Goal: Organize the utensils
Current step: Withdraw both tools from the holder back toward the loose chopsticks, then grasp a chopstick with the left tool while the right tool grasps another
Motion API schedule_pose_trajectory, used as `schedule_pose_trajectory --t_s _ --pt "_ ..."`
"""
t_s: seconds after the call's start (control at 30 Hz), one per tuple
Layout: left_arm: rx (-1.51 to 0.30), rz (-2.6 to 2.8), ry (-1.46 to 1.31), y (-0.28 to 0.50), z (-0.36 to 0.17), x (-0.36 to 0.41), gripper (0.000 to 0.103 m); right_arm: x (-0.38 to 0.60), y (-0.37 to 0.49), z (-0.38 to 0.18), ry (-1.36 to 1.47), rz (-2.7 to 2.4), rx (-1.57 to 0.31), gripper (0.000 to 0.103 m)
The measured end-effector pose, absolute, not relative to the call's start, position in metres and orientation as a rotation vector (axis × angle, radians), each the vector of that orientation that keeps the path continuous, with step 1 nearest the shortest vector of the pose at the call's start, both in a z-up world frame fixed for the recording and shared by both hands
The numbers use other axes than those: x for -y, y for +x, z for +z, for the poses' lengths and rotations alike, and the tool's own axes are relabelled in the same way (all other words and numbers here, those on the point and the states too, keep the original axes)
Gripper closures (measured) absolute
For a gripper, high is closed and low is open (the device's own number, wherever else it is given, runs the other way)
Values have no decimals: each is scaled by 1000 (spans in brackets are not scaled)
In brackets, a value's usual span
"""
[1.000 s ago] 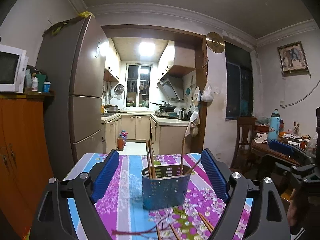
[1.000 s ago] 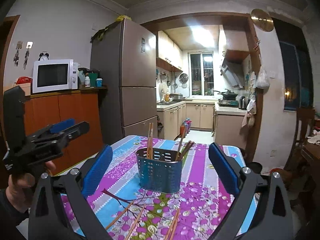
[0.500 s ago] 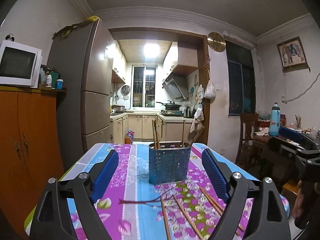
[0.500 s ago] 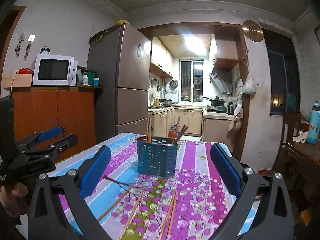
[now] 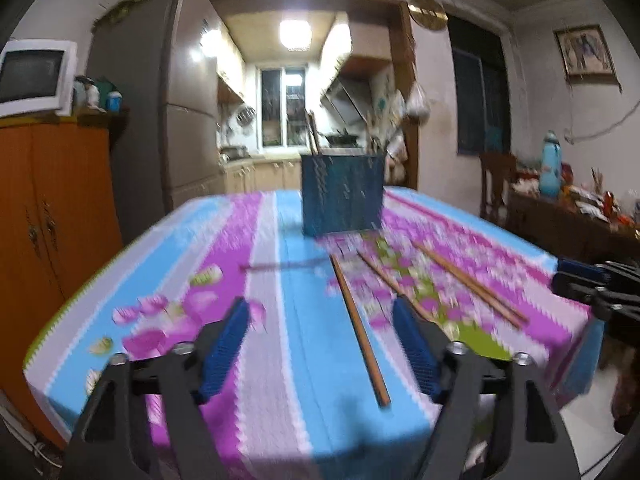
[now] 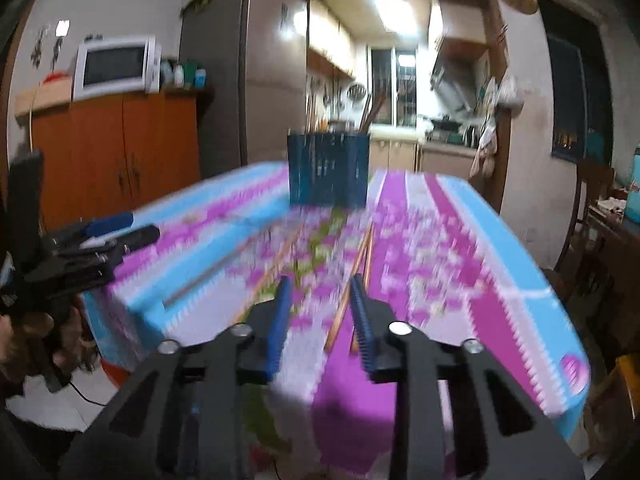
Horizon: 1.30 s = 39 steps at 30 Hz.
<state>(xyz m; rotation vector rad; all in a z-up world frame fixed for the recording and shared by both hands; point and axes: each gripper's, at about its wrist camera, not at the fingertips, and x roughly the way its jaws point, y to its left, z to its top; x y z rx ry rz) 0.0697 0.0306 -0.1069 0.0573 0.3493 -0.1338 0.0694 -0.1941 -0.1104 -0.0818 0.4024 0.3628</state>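
Left tongs (image 5: pixel 320 344): we see their blue-padded fingers (image 5: pixel 224 348) spread wide apart, holding nothing, low over the near edge of the desk (image 5: pixel 272 248).
Right tongs (image 6: pixel 322 312): we see the fingers (image 6: pixel 278 320) closer together but still with a gap, nothing between the pads; two chopsticks lie on the cloth just ahead of that gap.
Desk: covered with a striped cloth of blue, purple and white with a floral print; both views are blurred.
Blue perforated rectangular utensil holder (image 5: pixel 342 194): we find it standing upright toward the far end of the desk, with several brown chopsticks sticking up out of it.
Loose brown wooden chopsticks (image 5: pixel 358 324): we count at least three lying flat on the cloth between the holder and the tongs in the left view, one running between the left fingers toward the near edge, the others to its right.
Pair of chopsticks (image 6: pixel 352 280): lying side by side in the right view, pointing toward the holder.
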Motion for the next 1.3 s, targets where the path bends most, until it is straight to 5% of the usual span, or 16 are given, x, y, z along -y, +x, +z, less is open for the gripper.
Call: schedule_pose_trajectory --t_s 0.13,0.37,0.7,1.07,1.3 --pt "-394 -168 88 71 -127 -22 51 188 80 -132 -92 351 -459 87" --pt "-405 -178 116 73 -142 -14 58 187 85 -150 -109 317 -483 89" --pt "-397 -193 127 69 -153 -6 89 178 77 -151 -85 300 -470 96" --pt "-362 -191 119 68 -161 -1 86 177 79 -154 -56 259 -434 96" --pt "-326 -178 90 68 -165 -8 68 172 76 -156 -78 225 -413 95"
